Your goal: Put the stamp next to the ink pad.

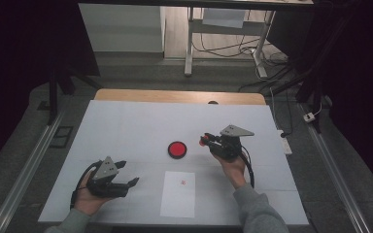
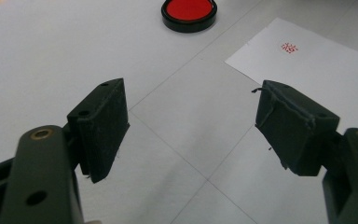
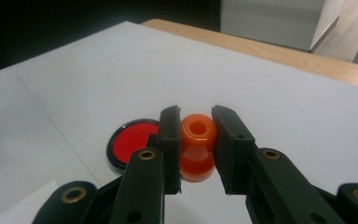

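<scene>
My right gripper is shut on an orange stamp handle, hovering just right of a round red ink pad in a black case. The jaws press on the handle's narrow neck from both sides, and the ink pad lies low and to the left behind them. A white sheet with a small red stamped mark lies near the front edge. My left gripper rests at the front left, open and empty, with bare table between its pads, facing the pad and sheet.
A white mat covers the table, and a wooden strip shows along the far edge. Beyond it stand a desk frame and cables on the floor. A power strip lies off the table's right side.
</scene>
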Demonstrator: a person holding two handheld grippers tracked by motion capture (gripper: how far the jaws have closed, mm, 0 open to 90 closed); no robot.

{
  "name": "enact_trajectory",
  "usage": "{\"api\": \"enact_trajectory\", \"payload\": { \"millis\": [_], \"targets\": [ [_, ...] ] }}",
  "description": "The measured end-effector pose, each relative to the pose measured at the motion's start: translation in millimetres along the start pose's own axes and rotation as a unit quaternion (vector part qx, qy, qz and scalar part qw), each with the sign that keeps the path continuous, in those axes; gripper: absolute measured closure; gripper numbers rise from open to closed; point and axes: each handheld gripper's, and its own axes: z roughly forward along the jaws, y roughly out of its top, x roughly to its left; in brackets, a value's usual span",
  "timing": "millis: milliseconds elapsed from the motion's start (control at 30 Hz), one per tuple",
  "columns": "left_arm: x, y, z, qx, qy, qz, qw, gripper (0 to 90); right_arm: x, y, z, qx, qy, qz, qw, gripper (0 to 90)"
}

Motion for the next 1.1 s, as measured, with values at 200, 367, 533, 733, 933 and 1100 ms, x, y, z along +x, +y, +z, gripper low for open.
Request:
{"api": "enact_trajectory", "payload": {
  "millis": [200, 367, 533, 733, 933, 1100],
  "targets": [
    [-0.2, 0.3, 0.8, 0.001, -0.001, 0.0, 1.0, 25.2, -6.9, -4.3, 13.4, 0.015, -0.008, 0.01, 0.9998, 72.4],
    [0.8, 0.0, 0.7, 0.001, -0.001, -0.002, 1.0, 25.1, -8.7, -1.5, 22.2, 0.028, -0.011, 0.004, 0.9995, 72.4],
    [1.1, -0.2, 0.6, 0.002, -0.001, -0.002, 1.0, 25.1, -9.8, -1.2, 30.0, 0.037, -0.017, 0.001, 0.9992, 72.4],
    [0.9, -0.3, 1.4, 0.004, -0.003, -0.001, 1.0, 25.0, -10.4, -4.6, 38.4, 0.049, -0.02, -0.001, 0.9986, 72.4],
    [0.9, -0.5, 1.9, 0.005, -0.004, -0.001, 1.0, 25.0, -10.1, -9.6, 45.4, 0.059, -0.022, -0.001, 0.998, 72.3],
    [1.1, -0.6, 1.9, 0.006, -0.004, -0.001, 1.0, 24.9, -8.9, -13.9, 52.5, 0.069, -0.022, -0.005, 0.9974, 72.3]
  ]
}}
